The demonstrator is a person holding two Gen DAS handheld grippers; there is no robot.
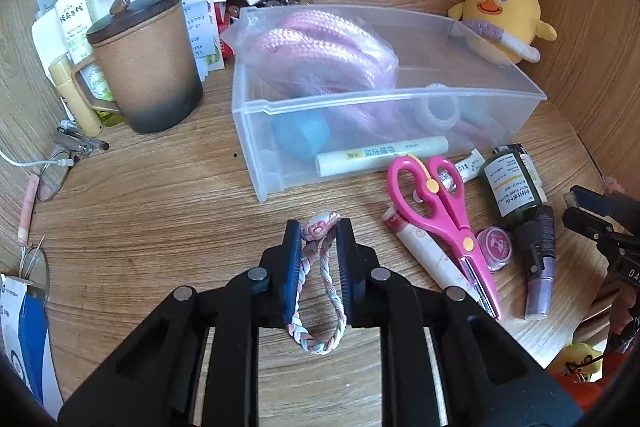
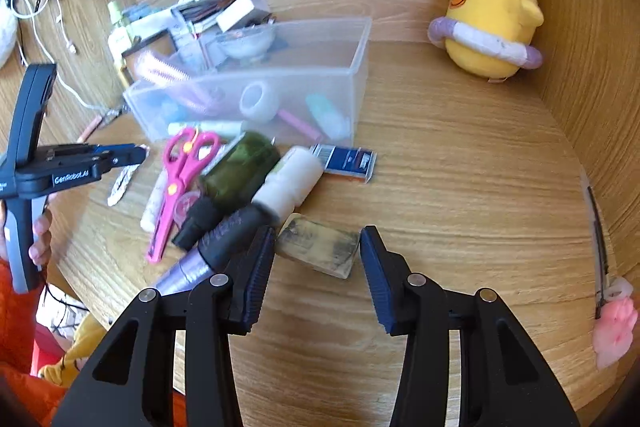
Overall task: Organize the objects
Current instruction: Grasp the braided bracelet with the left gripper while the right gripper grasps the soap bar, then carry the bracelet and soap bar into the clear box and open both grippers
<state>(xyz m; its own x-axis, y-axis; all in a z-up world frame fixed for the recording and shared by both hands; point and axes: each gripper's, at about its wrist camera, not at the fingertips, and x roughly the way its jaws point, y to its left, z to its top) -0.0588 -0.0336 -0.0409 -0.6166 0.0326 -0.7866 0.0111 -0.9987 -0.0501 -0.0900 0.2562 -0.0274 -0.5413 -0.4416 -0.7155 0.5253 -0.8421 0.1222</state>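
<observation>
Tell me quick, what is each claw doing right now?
Left gripper: closed on the braided hair tie.
Right gripper: open, straddling a smudged yellowish block, not gripping it.

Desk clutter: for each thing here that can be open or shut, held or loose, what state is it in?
Left gripper: shut on the braided bracelet.
Right gripper: open around a worn eraser, not pressing it.
Clear plastic bin: open-topped, partly filled.
Pink scissors: blades closed, lying flat.
Brown mug: lid on.
Green bottle: capped, lying on its side.
</observation>
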